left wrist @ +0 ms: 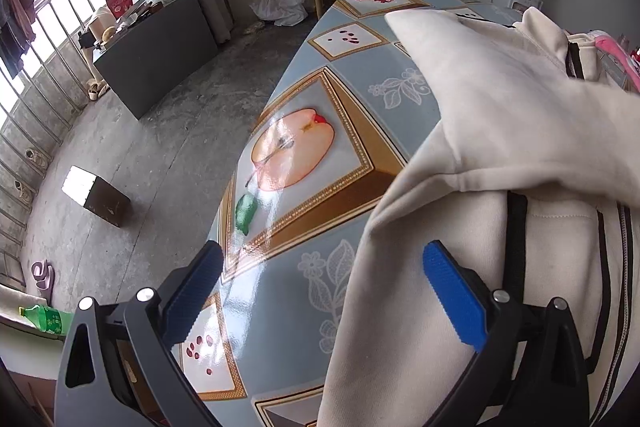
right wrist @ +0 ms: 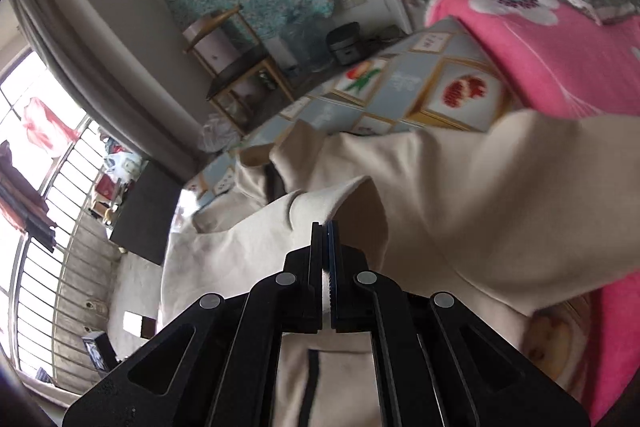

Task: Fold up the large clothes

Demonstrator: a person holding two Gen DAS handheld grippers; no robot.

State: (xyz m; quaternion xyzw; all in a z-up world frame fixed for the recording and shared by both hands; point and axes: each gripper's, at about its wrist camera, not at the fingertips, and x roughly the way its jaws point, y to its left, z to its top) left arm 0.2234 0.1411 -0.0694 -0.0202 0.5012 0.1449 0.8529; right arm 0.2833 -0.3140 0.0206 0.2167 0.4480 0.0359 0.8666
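Clamped on a cream fold, the right gripper [right wrist: 326, 227] jaws lift the cream garment [right wrist: 440, 187] toward twelve o'clock. Left gripper [left wrist: 324, 259] jaws stand apart, empty, at its hem on the surface [left wrist: 360, 99]. Folding looks barely begun; most remains.

We are seeing bare tablecloth [left wrist: 304, 155] lying open to the left of the cream garment [left wrist: 500, 131], giving free passage along that table edge. On the far side, a pink blanket [right wrist: 560, 59] is crowding the table, blocking that way. Between garment and blanket, only a strip of tablecloth is staying clear.
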